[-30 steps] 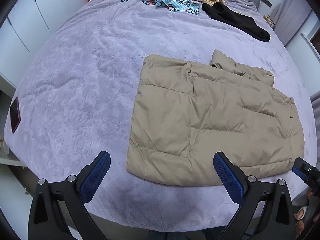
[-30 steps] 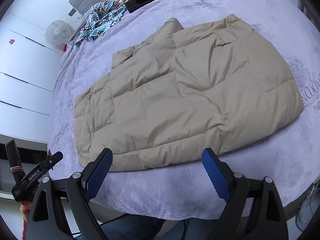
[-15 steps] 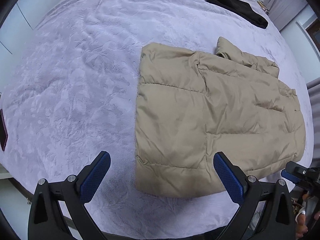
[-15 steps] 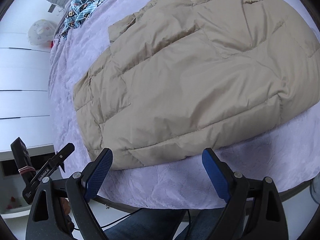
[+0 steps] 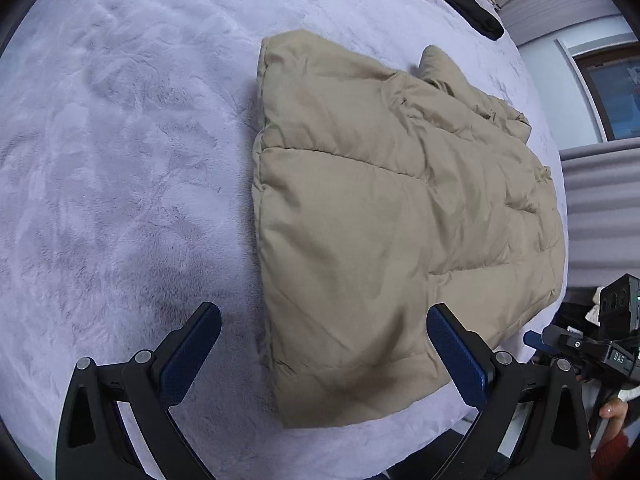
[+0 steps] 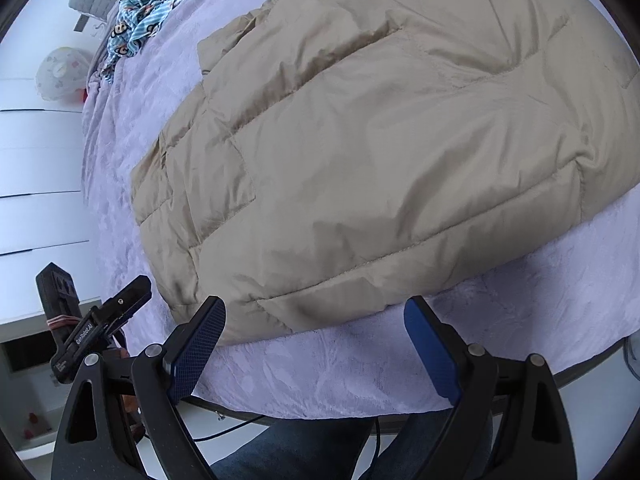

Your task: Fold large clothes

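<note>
Now both grippers are much closer to the tan puffer jacket [image 5: 392, 216] than a sec ago; it fills most of each view where before it sat well out on the bed [image 5: 120, 160]. Jacket lies flat near the bed's front edge, already partly folded w/ a sleeve tucked over the body.

Left gripper [image 5: 324, 344] hovers over the near left corner, fingers wide apart, nothing held. Right gripper [image 6: 314, 336] hangs just off the near hem, fingers also apart and empty.

Judging by that, the approach is about done and next comes a pinch on the near edge, prob. to fold it away from the person. Puffy fill may spring back, so a shallow bite could slip.

Patterned blue garment [image 6: 148, 4] lies well apart, near the headboard.
</note>
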